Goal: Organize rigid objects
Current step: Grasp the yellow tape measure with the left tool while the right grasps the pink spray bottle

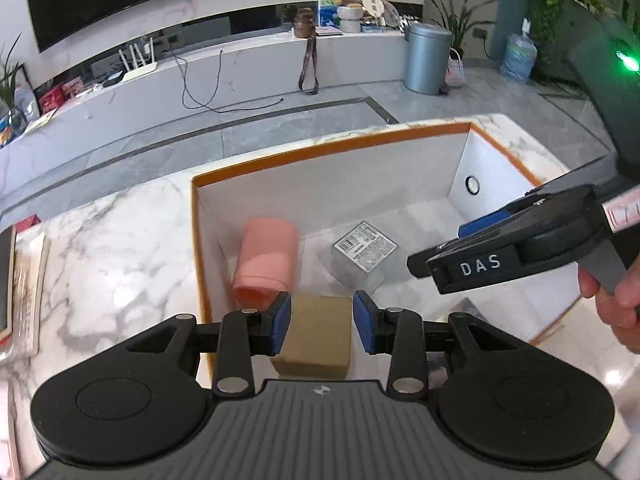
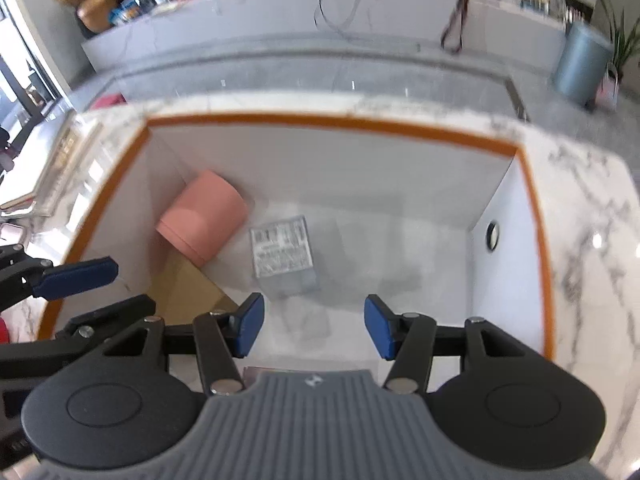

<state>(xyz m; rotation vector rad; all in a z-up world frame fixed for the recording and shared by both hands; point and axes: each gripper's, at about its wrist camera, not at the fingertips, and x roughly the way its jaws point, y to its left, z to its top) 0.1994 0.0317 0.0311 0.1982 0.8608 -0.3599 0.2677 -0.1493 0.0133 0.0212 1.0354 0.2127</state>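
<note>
Pink cylinder [image 1: 267, 262], seemingly matte, boxed.

The box [image 2: 538, 216] is white inside with an orange rim. In it lie a pink cup [image 1: 267, 264], a tan carton [image 1: 316, 332] and a clear barcoded case [image 1: 362, 249]. The counter [image 1: 112, 248] is grey-veined white marble.

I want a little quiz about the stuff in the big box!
1. True or false: the pink cup stands upright.
2. How many things lie in the box?
3. Which sits nearest the cup: A, the brown block; B, the round hole in the box wall?

Key:
1. False; it lies on its side.
2. Three: the cup, the brown block and the clear case.
3. A.
</note>
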